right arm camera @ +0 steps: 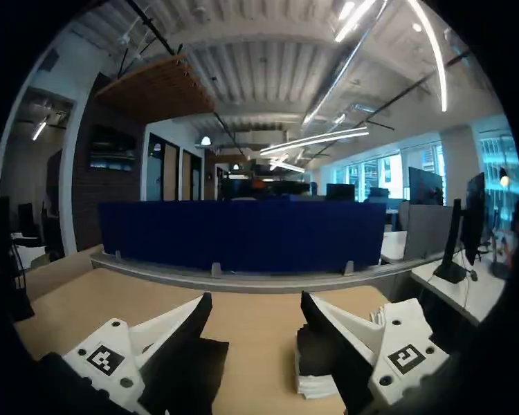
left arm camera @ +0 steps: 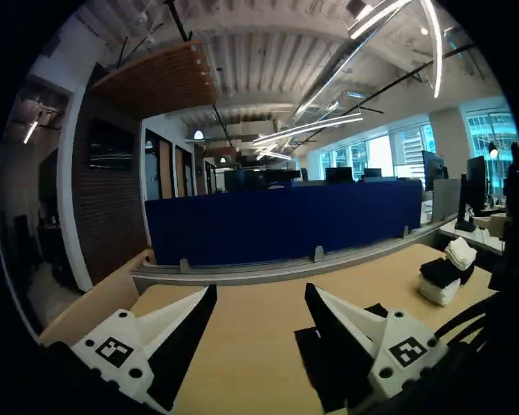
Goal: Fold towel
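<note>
Jaws hang released, empty, on left gripper (left arm camera: 261, 304) and right gripper (right arm camera: 255, 308); I must pinch black towel (right arm camera: 214, 363) corners squarely.

A pale wooden surface (left arm camera: 259, 325) stretches ahead of me, smooth and light tan. In my left gripper view, a flat black cloth (left arm camera: 308, 366) lies spread on it close in, right of centre. Farther off to the right sits a stack of folded black and white towels (left arm camera: 445, 273), well apart from the cloth. A grey rail (left arm camera: 273, 266) runs along the surface's far edge.

In my right gripper view, the flat black cloth (right arm camera: 204, 363) lies low on the left of the surface (right arm camera: 259, 332), with the stack (right arm camera: 313, 380) near it on the right.
</note>
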